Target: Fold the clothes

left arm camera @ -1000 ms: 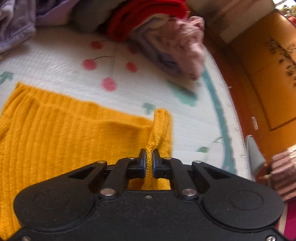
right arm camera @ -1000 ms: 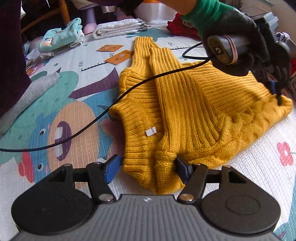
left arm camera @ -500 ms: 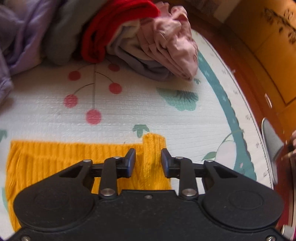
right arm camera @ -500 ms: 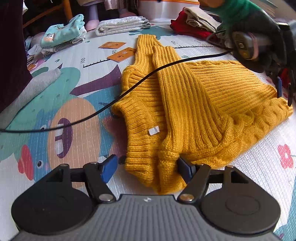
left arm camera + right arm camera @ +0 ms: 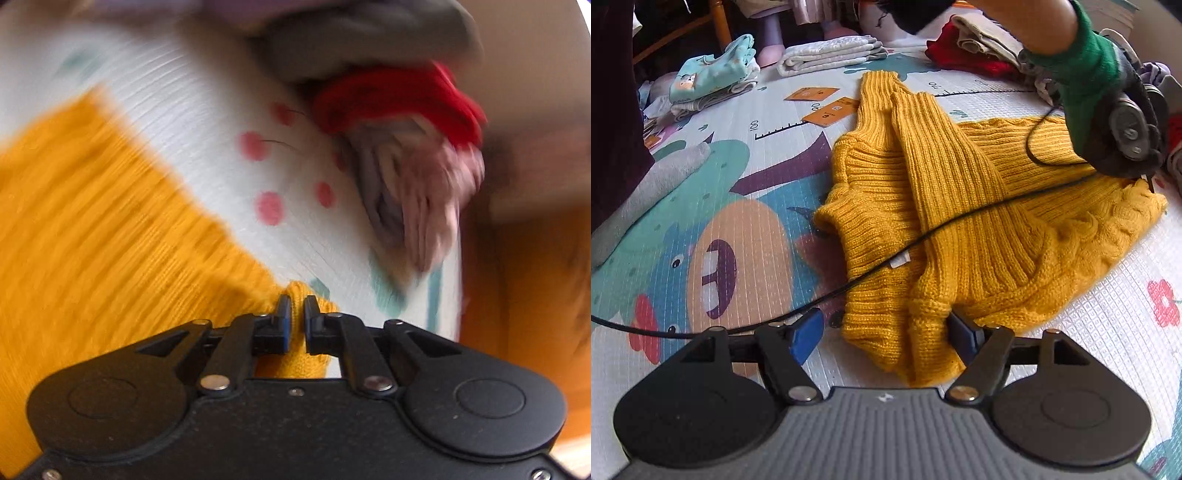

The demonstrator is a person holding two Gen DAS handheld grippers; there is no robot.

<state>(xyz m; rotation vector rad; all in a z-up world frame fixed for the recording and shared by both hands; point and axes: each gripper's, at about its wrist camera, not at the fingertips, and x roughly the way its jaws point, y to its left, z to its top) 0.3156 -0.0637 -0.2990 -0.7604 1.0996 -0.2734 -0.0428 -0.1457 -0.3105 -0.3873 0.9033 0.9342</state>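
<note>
A yellow ribbed sweater [image 5: 960, 206] lies on the play mat [image 5: 701, 177], its sleeves folded over the body. My right gripper [image 5: 882, 336] stands open around the near shoulder corner; the left pad is clear of the knit. At the far right hem a gloved hand [image 5: 1089, 85] holds my left gripper [image 5: 1148, 181]. In the blurred left wrist view the left gripper [image 5: 297, 317] is closing, and its pads pinch a fold of the sweater's [image 5: 110, 221] hem corner.
A black cable [image 5: 849, 288] runs across the sweater. Folded white clothes [image 5: 827, 55], a teal garment [image 5: 713, 74], red clothes [image 5: 971, 61] and orange cards [image 5: 827, 107] lie at the mat's far side. A red, pink and grey pile [image 5: 406, 122] sits beside the hem.
The left gripper let go of the hem corner half a second ago and has closed on it again, and its view has swung. The right gripper's jaws have widened slightly without moving.
</note>
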